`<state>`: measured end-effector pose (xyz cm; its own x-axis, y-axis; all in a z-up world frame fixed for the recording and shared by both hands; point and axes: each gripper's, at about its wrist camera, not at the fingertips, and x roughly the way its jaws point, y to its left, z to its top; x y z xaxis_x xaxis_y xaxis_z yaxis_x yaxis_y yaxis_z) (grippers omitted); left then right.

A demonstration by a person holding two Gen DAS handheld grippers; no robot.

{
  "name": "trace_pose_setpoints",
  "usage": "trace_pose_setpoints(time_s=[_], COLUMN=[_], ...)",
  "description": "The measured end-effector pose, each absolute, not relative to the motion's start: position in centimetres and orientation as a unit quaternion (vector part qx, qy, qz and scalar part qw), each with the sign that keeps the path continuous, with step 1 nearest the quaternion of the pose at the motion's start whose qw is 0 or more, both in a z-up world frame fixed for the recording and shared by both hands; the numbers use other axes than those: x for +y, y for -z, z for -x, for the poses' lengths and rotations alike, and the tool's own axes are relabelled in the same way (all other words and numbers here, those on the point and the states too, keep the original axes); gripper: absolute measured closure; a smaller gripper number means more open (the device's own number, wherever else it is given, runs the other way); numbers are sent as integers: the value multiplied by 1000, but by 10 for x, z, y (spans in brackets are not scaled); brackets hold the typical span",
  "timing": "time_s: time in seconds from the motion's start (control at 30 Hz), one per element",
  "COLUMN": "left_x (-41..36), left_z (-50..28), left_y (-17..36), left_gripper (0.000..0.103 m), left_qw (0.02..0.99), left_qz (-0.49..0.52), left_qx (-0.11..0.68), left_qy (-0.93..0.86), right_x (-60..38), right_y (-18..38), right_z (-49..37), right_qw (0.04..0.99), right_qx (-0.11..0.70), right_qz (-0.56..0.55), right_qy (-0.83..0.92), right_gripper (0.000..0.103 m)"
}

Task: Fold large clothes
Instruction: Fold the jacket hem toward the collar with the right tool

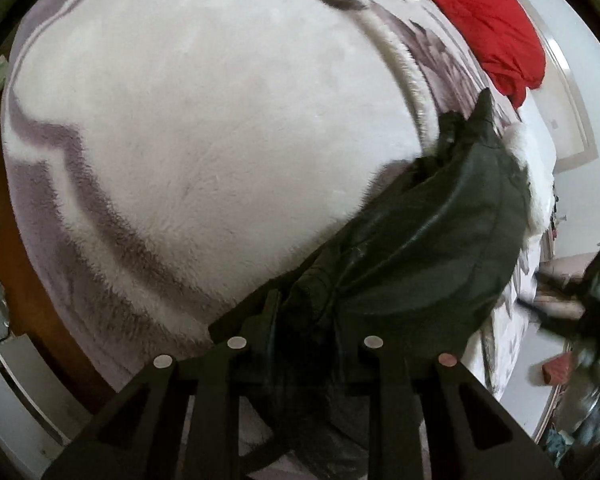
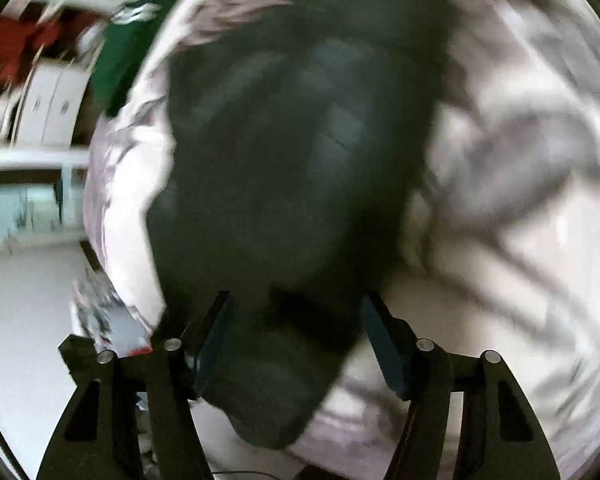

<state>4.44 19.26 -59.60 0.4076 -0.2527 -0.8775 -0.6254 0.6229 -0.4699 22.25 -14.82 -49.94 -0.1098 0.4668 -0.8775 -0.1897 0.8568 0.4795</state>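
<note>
Left wrist: gripper (image 1: 306,320) pinching jacket (image 1: 432,236)

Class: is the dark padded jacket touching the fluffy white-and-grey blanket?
Touching. The left wrist view shows the dark padded jacket lying directly on the fluffy white-and-grey blanket, no gap between them.

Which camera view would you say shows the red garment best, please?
The left wrist view: the red garment lies sharp at the blanket's far edge. The right wrist view shows it only as a small, motion-blurred patch.

The dark jacket (image 1: 420,248) hides the left claw's fingertips; the right wrist view is motion-blurred throughout.
</note>
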Motion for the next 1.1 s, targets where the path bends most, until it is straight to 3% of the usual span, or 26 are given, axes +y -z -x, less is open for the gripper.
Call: trace_pose_setpoints(time_s=[0.1, 0.17, 0.27, 0.53, 0.6, 0.63, 0.73, 0.77, 0.83, 0.97, 1.1], left_x=[193, 194, 197, 195, 191, 191, 189, 188, 185, 174, 145], left_z=[-48, -47, -45, -58, -62, -60, -57, -56, -58, -82, -130], left_y=[603, 605, 608, 605, 586, 580, 550, 538, 522, 504, 505], left_gripper=[83, 82, 82, 78, 71, 62, 39, 28, 19, 18, 18], left_qw=[728, 728, 728, 726, 725, 726, 736, 742, 752, 768, 774], left_qz=[416, 417, 419, 397, 368, 355, 327, 318, 303, 287, 284], left_qx=[531, 530, 528, 547, 566, 571, 569, 562, 553, 535, 534], left_qy=[-128, -127, -125, -126, -136, -143, -166, -177, -194, -204, -187], right_x=[-82, -28, 22, 47, 37, 26, -28, -43, -86, -181, -225], right_y=[495, 513, 556, 582, 564, 550, 516, 511, 496, 499, 560], right_z=[-249, -268, -281, -296, -295, -294, -293, -295, -307, -340, -400], right_qw=[655, 641, 603, 568, 570, 577, 571, 568, 573, 637, 619], right_qx=[696, 707, 744, 786, 784, 776, 766, 764, 752, 701, 672], right_qz=[-29, 53, 142, 170, 151, 132, 45, 15, -62, -184, -306], right_qy=[-293, -293, -250, -177, -196, -219, -294, -306, -320, -263, -269], right_gripper=[62, 67, 68, 67, 67, 67, 55, 45, 37, 24, 23])
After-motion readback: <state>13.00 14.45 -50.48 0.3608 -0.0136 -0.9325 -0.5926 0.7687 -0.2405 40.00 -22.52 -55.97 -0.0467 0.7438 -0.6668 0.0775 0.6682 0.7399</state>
